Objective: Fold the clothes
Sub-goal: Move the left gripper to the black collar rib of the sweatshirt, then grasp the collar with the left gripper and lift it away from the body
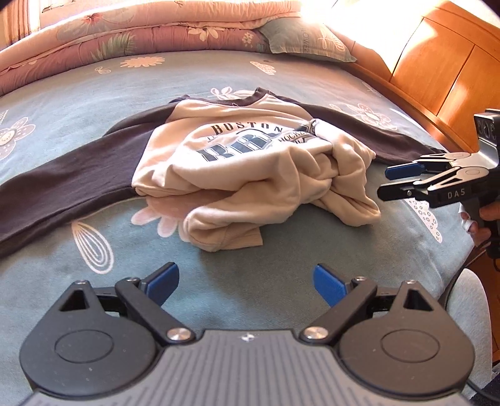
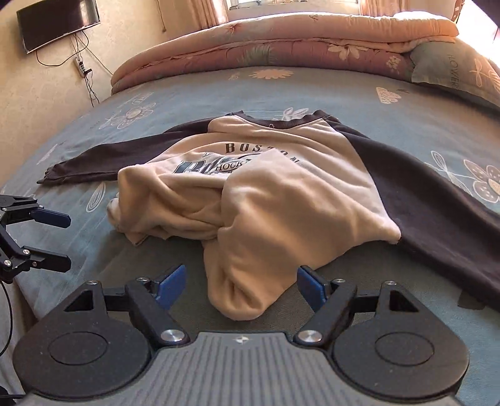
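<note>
A cream sweatshirt [image 1: 237,168] with dark sleeves and a "BOSTON" print lies crumpled on the bed, its lower body bunched up toward me. Both dark sleeves spread out sideways. In the left wrist view my left gripper [image 1: 247,281] is open just short of the bunched hem, holding nothing. My right gripper [image 1: 386,182] shows at the right edge, open and level with the sweatshirt's right side. In the right wrist view the sweatshirt [image 2: 281,193] fills the middle, and my right gripper [image 2: 240,285] stands open with a fold of cream hem between its fingers. My left gripper [image 2: 64,240] is open at the left edge.
The bed has a grey-blue floral sheet [image 1: 250,71]. A folded pink quilt [image 1: 140,34] and a pillow [image 1: 306,40] lie at its far end. A wooden headboard [image 1: 437,68] runs along the right. A wall television [image 2: 57,23] hangs at the left. A person's hand [image 1: 481,221] holds the right gripper.
</note>
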### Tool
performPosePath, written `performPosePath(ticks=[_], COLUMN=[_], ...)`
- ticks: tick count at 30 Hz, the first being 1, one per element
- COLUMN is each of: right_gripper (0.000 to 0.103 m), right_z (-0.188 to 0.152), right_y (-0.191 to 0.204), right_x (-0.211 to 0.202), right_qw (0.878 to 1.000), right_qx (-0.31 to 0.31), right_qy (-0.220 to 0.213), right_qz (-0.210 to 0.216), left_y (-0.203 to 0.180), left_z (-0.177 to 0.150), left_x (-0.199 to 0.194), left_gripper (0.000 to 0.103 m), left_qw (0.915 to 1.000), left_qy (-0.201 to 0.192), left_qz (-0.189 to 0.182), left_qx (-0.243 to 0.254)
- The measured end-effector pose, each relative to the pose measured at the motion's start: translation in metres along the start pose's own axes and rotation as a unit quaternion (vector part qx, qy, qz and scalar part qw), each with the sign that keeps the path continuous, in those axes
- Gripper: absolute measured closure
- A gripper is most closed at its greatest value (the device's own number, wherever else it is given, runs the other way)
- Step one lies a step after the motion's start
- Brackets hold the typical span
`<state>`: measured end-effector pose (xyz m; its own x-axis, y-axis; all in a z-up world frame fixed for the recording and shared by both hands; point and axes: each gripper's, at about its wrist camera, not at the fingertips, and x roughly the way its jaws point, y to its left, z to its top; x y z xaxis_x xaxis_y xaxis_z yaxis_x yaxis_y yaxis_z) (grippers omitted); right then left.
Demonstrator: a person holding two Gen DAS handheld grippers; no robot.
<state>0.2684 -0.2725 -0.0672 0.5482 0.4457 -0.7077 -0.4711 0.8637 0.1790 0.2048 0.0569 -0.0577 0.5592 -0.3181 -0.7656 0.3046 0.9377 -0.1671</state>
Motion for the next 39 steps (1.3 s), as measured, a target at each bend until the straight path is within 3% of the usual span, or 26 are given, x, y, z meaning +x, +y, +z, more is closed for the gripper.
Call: performPosePath(ticks=[3, 5, 6, 8, 10, 11, 16, 20, 26, 30, 34, 39], right_gripper=[0.023, 0.031, 0.039, 0.052, 0.073, 0.075, 0.075, 0.075, 0.074, 0.066, 0.057, 0.048], right_z=[0.023, 0.041, 0.053, 0.072, 0.092, 0.104, 0.158, 0.182, 0.185, 0.179, 0.160, 0.159], right_y=[-0.025, -0.042, -0.053, -0.071, -0.088, -0.096, -0.132, -0.158, -0.161, -0.156, -0.148, -0.140], right_x=[-0.004, -0.006, 0.000, 0.013, 0.028, 0.037, 0.086, 0.128, 0.170, 0.184, 0.192, 0.192], right_qw=[1.000, 0.999, 0.999, 0.999, 0.999, 0.999, 0.999, 1.000, 0.999, 0.998, 0.997, 0.993], right_qx=[0.000, -0.005, -0.004, 0.000, 0.004, 0.005, 0.002, 0.012, -0.042, -0.061, -0.081, -0.115], right_qy=[-0.010, -0.015, -0.013, -0.009, -0.008, -0.010, -0.013, -0.009, -0.002, 0.001, 0.010, 0.010], right_qz=[-0.015, -0.033, -0.042, -0.043, -0.043, -0.042, -0.046, -0.027, 0.006, 0.017, 0.005, -0.012], left_y=[0.020, 0.033, 0.040, 0.053, 0.066, 0.070, 0.089, 0.108, 0.122, 0.128, 0.124, 0.124], left_z=[0.036, 0.061, 0.073, 0.098, 0.123, 0.137, 0.204, 0.232, 0.228, 0.219, 0.201, 0.211], left_x=[0.012, 0.020, 0.024, 0.033, 0.041, 0.051, 0.116, 0.164, 0.200, 0.217, 0.222, 0.231], left_gripper=[0.026, 0.036, 0.042, 0.045, 0.048, 0.049, 0.053, 0.053, 0.053, 0.053, 0.053, 0.048], left_qw=[0.9999, 0.9997, 0.9996, 0.9993, 0.9990, 0.9989, 0.9992, 0.9996, 0.9993, 0.9986, 0.9977, 0.9958], left_qy=[-0.010, -0.017, -0.021, -0.028, -0.035, -0.038, -0.034, -0.026, -0.007, 0.006, 0.010, 0.027], left_qz=[-0.008, -0.013, -0.016, -0.021, -0.026, -0.025, -0.022, -0.011, -0.022, -0.032, -0.015, -0.013], left_qx=[-0.004, -0.007, -0.008, -0.011, -0.014, -0.007, -0.001, 0.008, 0.028, 0.041, 0.065, 0.087])
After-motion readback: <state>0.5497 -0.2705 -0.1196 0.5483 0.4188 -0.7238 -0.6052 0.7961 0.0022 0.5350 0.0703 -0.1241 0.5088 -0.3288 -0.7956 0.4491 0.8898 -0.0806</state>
